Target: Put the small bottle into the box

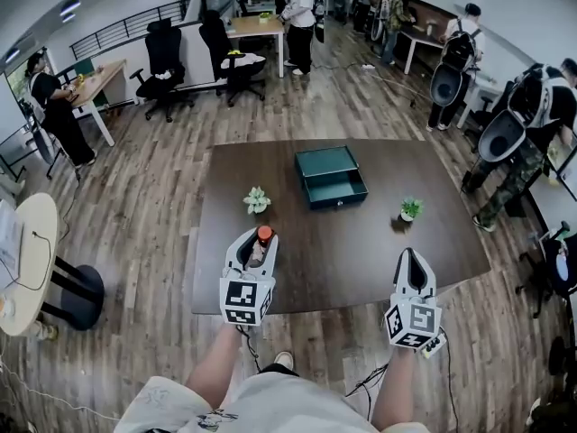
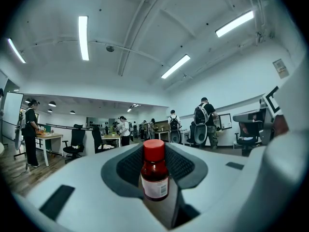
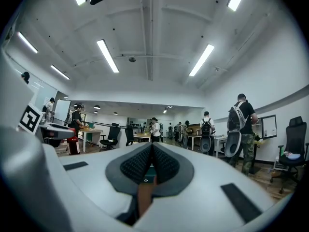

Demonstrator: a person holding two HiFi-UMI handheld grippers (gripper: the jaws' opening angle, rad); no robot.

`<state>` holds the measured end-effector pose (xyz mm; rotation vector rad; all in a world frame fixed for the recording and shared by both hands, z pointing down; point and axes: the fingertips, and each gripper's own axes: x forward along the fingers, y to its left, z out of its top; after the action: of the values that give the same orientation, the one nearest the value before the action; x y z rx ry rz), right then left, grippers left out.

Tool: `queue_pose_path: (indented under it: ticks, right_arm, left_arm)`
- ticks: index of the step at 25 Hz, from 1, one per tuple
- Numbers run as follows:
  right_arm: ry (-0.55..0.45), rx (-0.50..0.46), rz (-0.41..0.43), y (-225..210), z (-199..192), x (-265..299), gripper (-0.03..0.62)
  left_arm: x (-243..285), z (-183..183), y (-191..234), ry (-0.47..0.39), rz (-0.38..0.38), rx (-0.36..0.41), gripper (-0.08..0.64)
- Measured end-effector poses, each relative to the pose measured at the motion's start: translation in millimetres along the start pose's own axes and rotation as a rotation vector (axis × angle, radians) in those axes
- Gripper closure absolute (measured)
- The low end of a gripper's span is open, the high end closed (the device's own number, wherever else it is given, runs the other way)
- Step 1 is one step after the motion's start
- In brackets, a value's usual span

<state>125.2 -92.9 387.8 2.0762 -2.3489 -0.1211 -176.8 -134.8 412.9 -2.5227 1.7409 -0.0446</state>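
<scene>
A small brown bottle (image 2: 155, 174) with a red cap (image 1: 264, 234) and a white label stands upright between the jaws of my left gripper (image 1: 256, 243), which is shut on it above the near left part of the dark table (image 1: 361, 260). The dark green box (image 1: 330, 178) lies open in the middle of the table, its lid tipped back, well beyond both grippers. My right gripper (image 1: 411, 258) hovers over the near right part of the table with its jaws shut and nothing held. In the right gripper view a sliver of the green box (image 3: 150, 171) shows below the closed pads (image 3: 137, 164).
Two small potted plants stand on the table, one left of the box (image 1: 257, 199) and one to its right (image 1: 410, 209). Office chairs (image 1: 163, 57), desks and several standing people surround the table on a wooden floor. A round white side table (image 1: 27, 260) is at the left.
</scene>
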Motion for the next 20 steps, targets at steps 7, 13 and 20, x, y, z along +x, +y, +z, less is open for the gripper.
queue_pose_path:
  ticks: [7, 13, 20]
  right_arm:
    - [0.003, -0.006, 0.018, 22, -2, 44, 0.592]
    - [-0.003, 0.006, 0.033, 41, -3, 75, 0.591]
    - [0.026, 0.012, 0.04, 35, -19, 100, 0.591]
  left_arm:
    - [20, -11, 44, 0.009, 0.03, -0.015, 0.425]
    - [36, -20, 73, 0.013, 0.041, -0.023, 0.425]
    - [56, -35, 76, 0.037, 0.048, -0.037, 0.425]
